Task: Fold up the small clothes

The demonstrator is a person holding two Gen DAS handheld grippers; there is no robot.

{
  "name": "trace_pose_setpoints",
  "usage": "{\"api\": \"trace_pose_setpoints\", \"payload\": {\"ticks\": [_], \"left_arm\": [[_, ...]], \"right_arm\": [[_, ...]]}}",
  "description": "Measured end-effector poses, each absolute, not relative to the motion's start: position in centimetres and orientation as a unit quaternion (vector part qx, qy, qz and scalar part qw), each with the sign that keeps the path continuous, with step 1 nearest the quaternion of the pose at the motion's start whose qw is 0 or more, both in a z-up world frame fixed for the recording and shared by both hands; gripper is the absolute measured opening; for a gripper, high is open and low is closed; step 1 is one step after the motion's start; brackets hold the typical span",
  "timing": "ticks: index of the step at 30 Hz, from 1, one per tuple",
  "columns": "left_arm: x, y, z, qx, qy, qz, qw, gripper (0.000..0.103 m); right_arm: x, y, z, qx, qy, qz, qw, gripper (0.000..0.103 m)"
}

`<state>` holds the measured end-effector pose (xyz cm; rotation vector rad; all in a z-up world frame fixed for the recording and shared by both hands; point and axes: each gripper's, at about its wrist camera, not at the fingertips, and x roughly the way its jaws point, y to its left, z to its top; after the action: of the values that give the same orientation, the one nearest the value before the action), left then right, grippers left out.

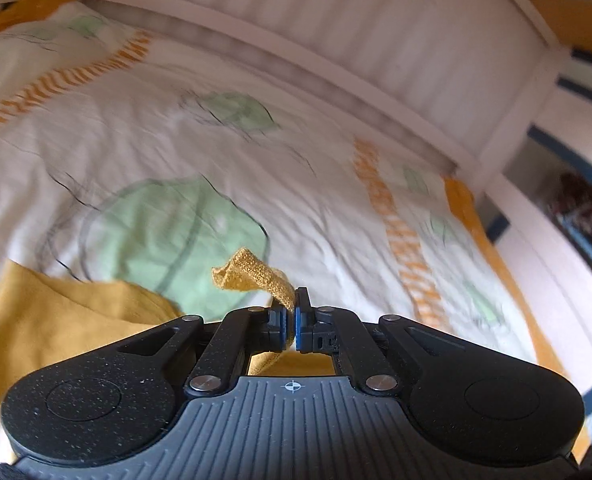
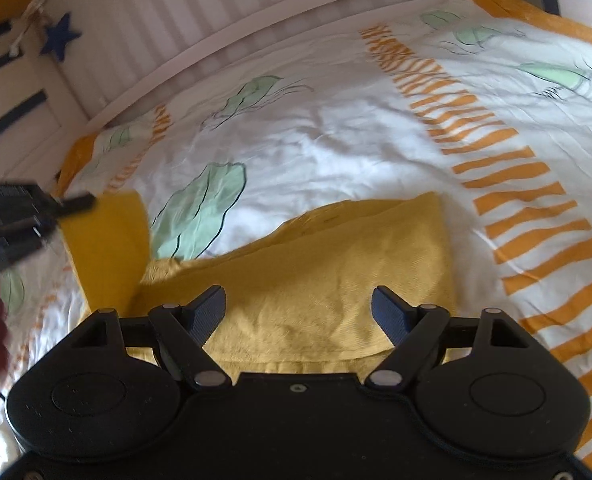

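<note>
A small mustard-yellow garment (image 2: 316,276) lies on the patterned bed cover. My right gripper (image 2: 298,306) is open just above the garment's near part, a finger on each side. My left gripper (image 1: 293,314) is shut on a ribbed edge of the yellow garment (image 1: 251,274) and holds it lifted off the bed; the rest of the cloth (image 1: 67,320) hangs down at the left. In the right wrist view the left gripper (image 2: 75,202) shows at the far left, holding up a flap of the garment (image 2: 107,248).
The bed cover (image 2: 336,152) is white with green leaf prints and orange striped bands. A white slatted bed rail (image 1: 336,32) runs along the far side. A blue star (image 2: 59,36) is fixed to the white furniture at the left.
</note>
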<state>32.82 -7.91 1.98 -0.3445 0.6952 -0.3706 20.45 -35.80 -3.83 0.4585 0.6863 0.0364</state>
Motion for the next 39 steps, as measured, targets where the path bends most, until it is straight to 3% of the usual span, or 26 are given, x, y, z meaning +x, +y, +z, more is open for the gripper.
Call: {"api": "trace_pose_setpoints", "payload": {"ticks": [4, 6, 12, 21, 29, 32, 34, 36, 39], "left_arm": [[32.1, -10.1, -0.4, -0.145, 0.363, -0.201, 0.898, 0.010], [31.8, -10.7, -1.0, -0.137, 0.378, -0.211, 0.891, 0.031], [29.5, -9.3, -2.3, -0.096, 0.374, -0.197, 0.901, 0.039], [26.7, -2.3, -5.6, -0.023, 0.410, -0.116, 0.904, 0.041], [26.5, 1.4, -8.2, -0.053, 0.432, -0.105, 0.894, 0.042], [26.6, 1.2, -8.2, -0.048, 0.433, -0.112, 0.893, 0.047], [26.5, 0.9, -8.3, -0.044, 0.431, -0.115, 0.894, 0.051], [26.4, 0.7, -8.4, -0.052, 0.429, -0.112, 0.895, 0.057], [26.3, 0.5, -8.2, -0.062, 0.432, -0.096, 0.894, 0.058]], "right_arm": [[20.6, -36.9, -4.0, 0.230, 0.332, 0.002, 0.915, 0.082], [20.7, -37.2, -4.3, 0.232, 0.332, -0.003, 0.914, 0.082], [20.9, -37.3, -4.8, 0.227, 0.330, -0.006, 0.916, 0.082], [21.2, -35.3, -5.7, 0.179, 0.326, 0.001, 0.928, 0.082], [21.5, -31.2, -5.7, 0.108, 0.325, -0.002, 0.939, 0.081], [22.1, -29.0, -5.3, 0.076, 0.326, 0.009, 0.942, 0.076], [22.9, -27.3, -5.0, 0.049, 0.332, 0.013, 0.942, 0.066], [23.8, -25.6, -4.7, 0.029, 0.333, 0.020, 0.942, 0.065], [25.2, -23.4, -4.2, 0.010, 0.333, 0.035, 0.942, 0.063]]}}
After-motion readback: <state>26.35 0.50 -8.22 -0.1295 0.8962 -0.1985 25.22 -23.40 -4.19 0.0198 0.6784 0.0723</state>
